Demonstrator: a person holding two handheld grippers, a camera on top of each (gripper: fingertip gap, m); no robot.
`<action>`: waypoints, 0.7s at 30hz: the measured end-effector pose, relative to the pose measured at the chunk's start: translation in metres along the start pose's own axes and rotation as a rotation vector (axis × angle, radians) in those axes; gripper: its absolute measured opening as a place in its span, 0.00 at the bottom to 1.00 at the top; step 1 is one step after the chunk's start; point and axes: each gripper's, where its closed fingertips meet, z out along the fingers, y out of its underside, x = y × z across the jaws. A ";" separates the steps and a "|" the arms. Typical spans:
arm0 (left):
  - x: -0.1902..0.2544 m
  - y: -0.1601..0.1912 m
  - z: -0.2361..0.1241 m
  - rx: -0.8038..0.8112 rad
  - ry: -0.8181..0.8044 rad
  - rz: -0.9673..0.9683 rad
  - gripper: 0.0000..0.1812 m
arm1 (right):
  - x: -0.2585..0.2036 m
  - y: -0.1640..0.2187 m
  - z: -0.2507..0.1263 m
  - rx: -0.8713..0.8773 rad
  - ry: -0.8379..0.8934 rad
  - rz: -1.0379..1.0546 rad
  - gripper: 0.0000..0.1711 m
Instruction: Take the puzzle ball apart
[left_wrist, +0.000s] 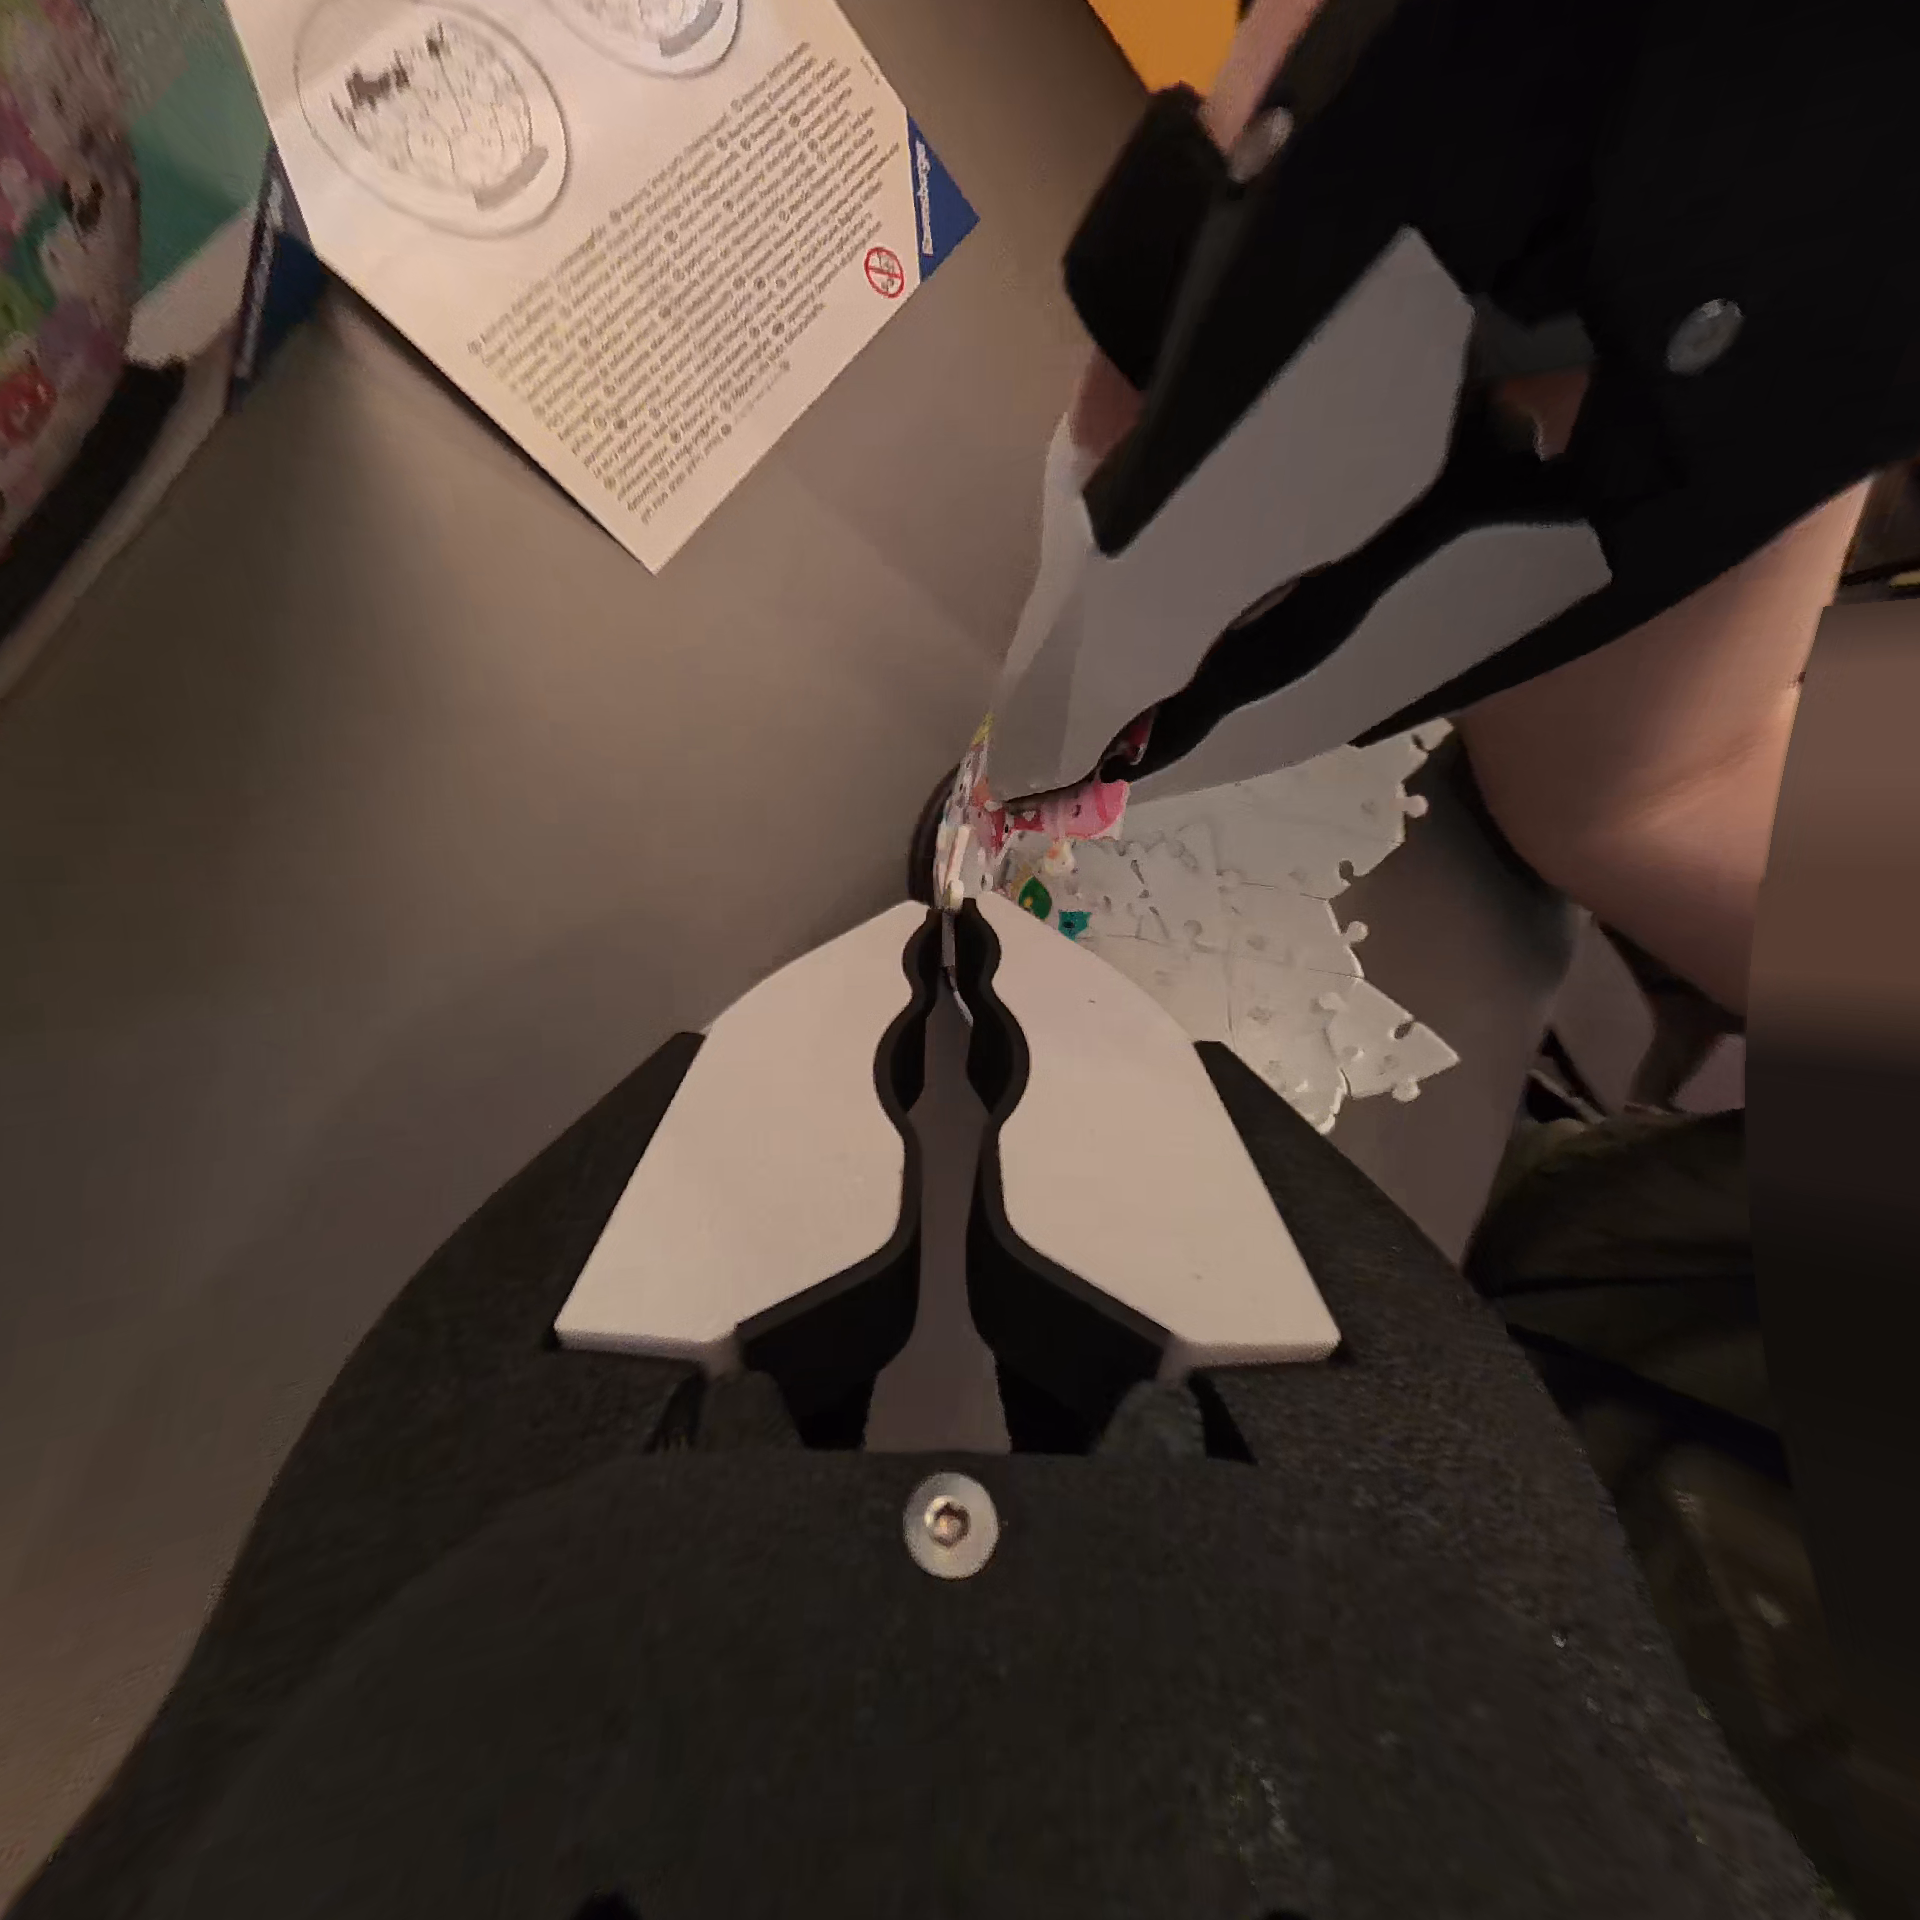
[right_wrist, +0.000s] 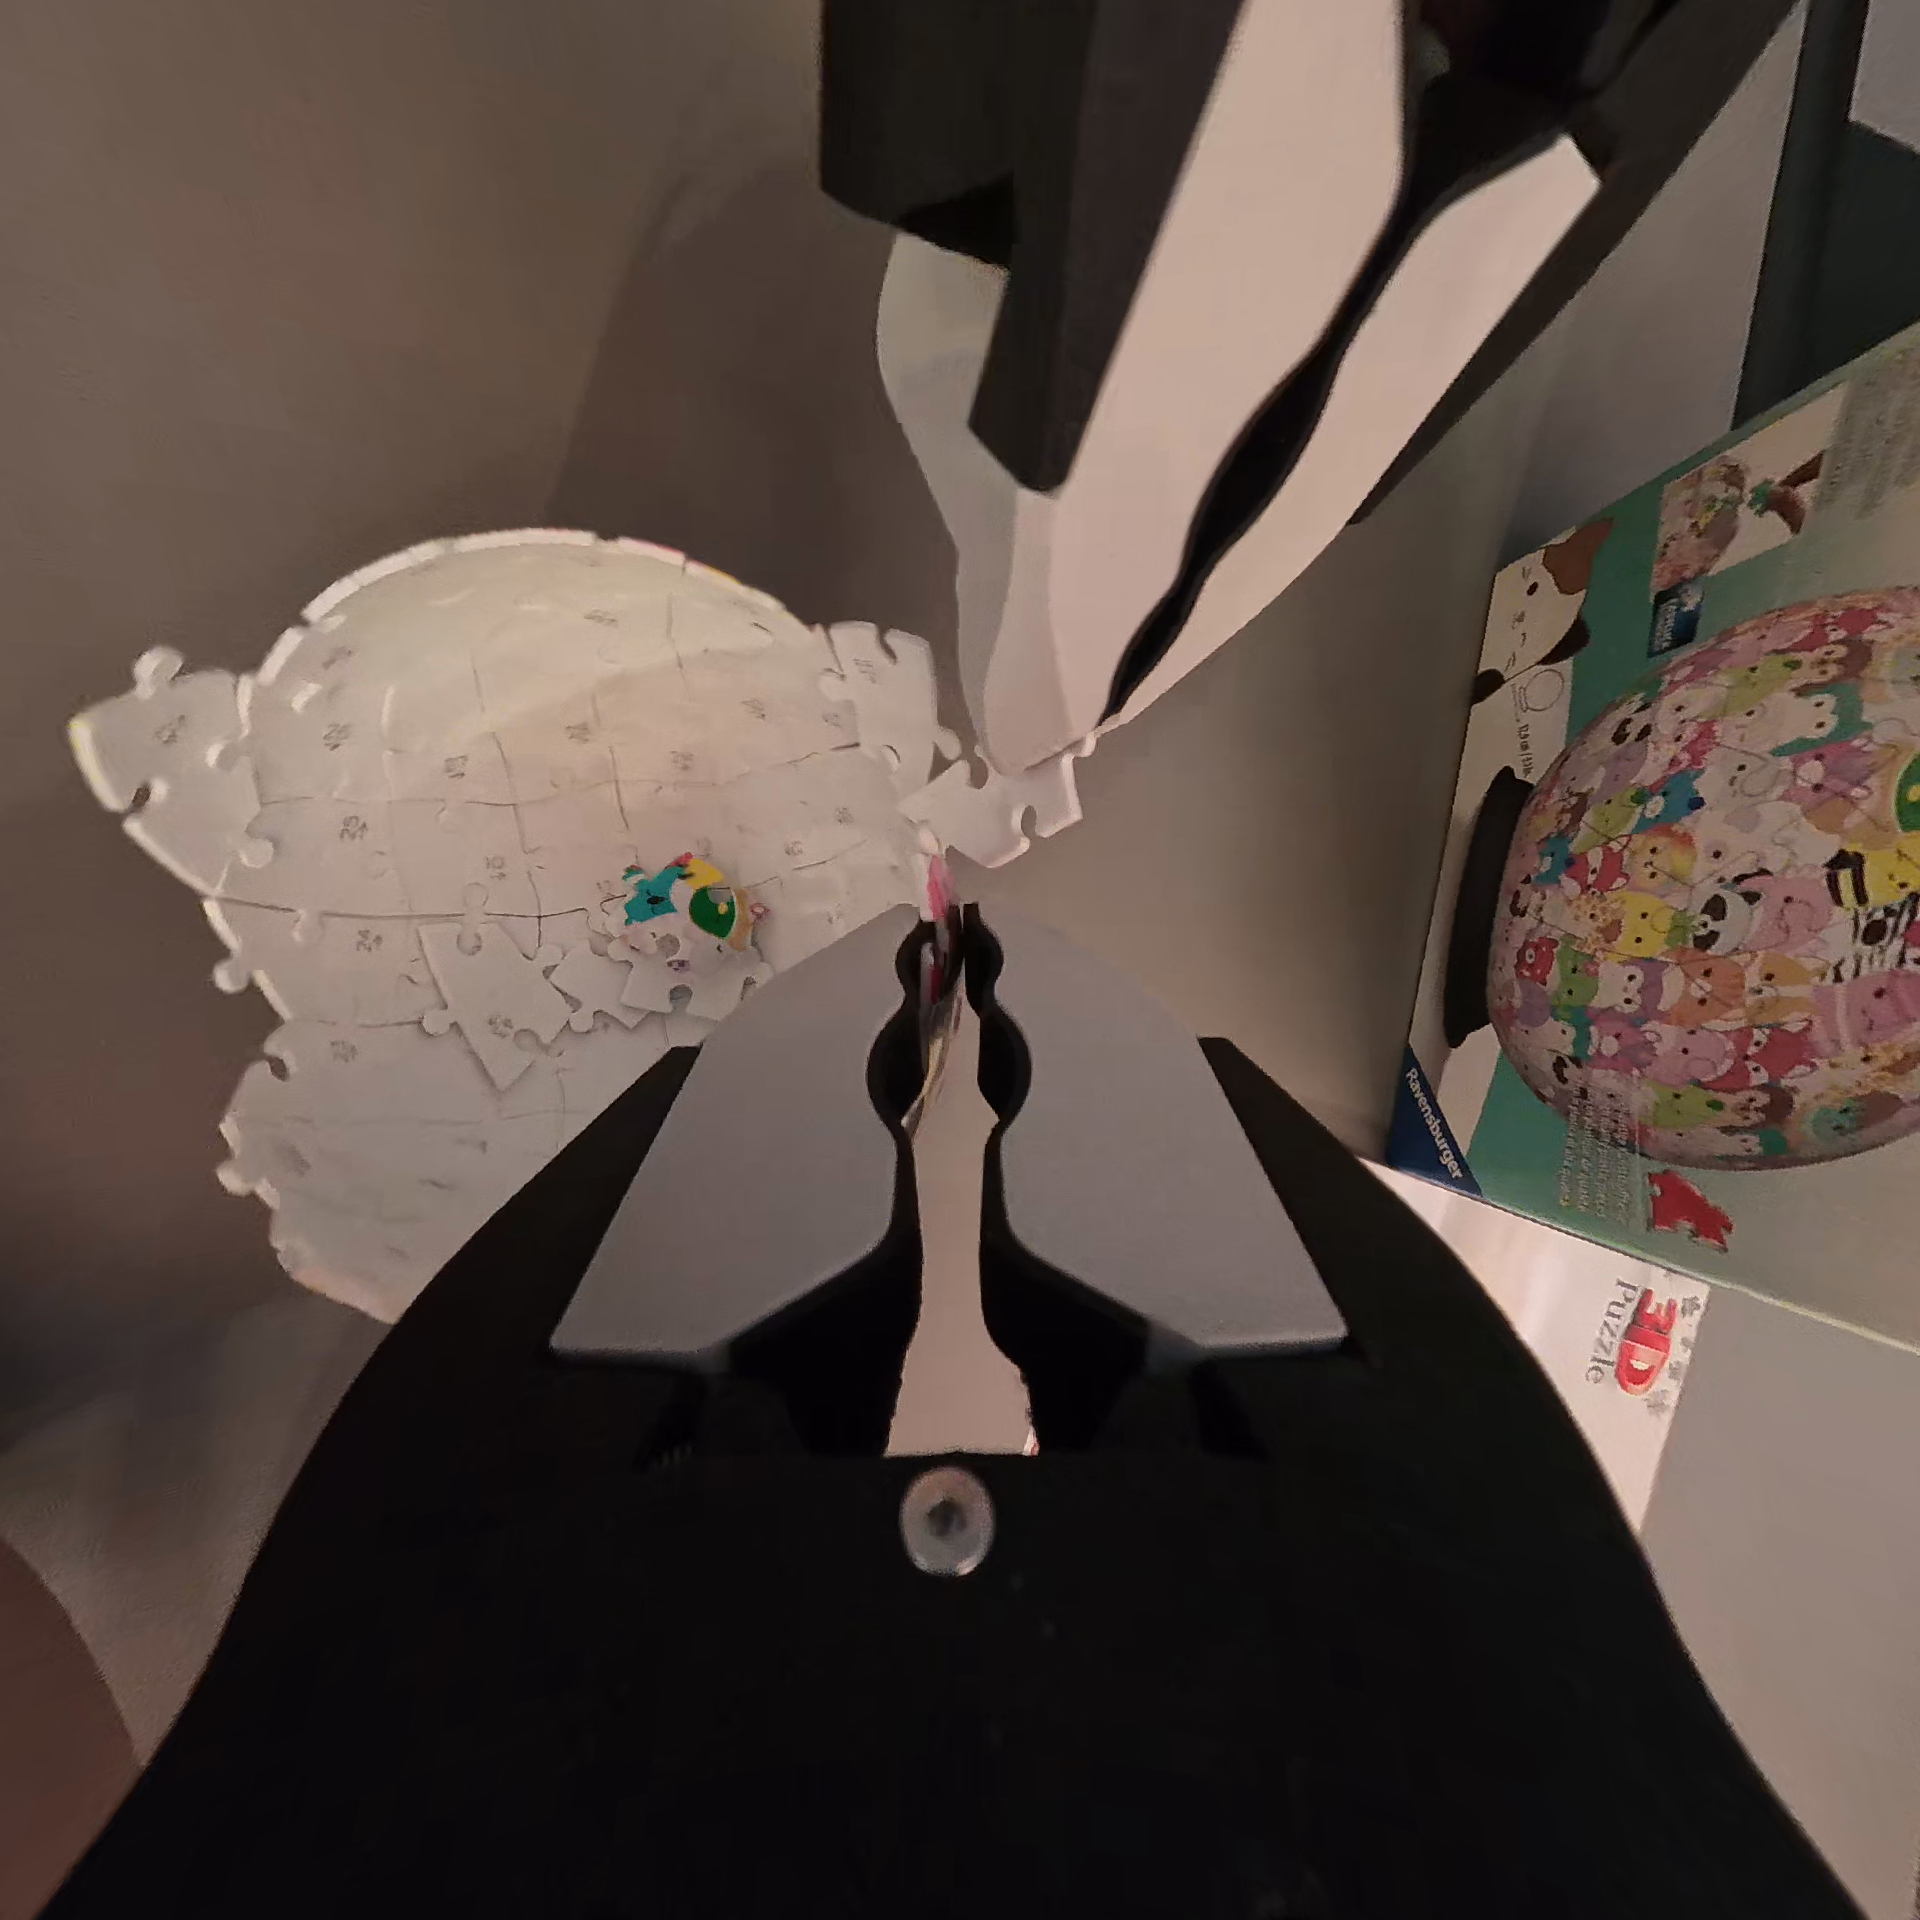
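Observation:
The puzzle ball is a partial shell (right_wrist: 468, 831) lying with its white, numbered inside towards me; it also shows in the left wrist view (left_wrist: 1247, 935). A few loose pieces, one colourful (right_wrist: 696, 904), lie inside it. My left gripper (left_wrist: 951, 914) is shut on the edge of a puzzle piece at the shell's rim; in the right wrist view it (right_wrist: 1039, 758) comes down from the top onto white pieces (right_wrist: 987, 821). My right gripper (right_wrist: 945, 920) is shut on a pink-edged piece right beside them, and shows at the upper right of the left wrist view (left_wrist: 1081, 790).
The printed puzzle box (right_wrist: 1714, 883) stands close on the right, with a white leaflet (right_wrist: 1621, 1340) under it. An instruction sheet (left_wrist: 623, 260) lies on the grey table (left_wrist: 364, 831), and the box (left_wrist: 62, 260) is at the far left. A person's arm (left_wrist: 1642, 779) is at the right. Both grippers' tips are close together, under 4 cm apart.

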 end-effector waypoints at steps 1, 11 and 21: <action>0.001 0.001 -0.001 -0.013 0.021 -0.037 0.01 | 0.000 -0.001 0.000 -0.007 0.005 -0.008 0.03; 0.013 0.012 -0.012 -0.017 0.058 -0.090 0.02 | -0.008 -0.013 0.002 -0.002 0.001 -0.057 0.03; 0.010 0.015 -0.024 -0.022 0.014 -0.017 0.02 | -0.005 -0.012 0.005 0.028 -0.019 0.009 0.10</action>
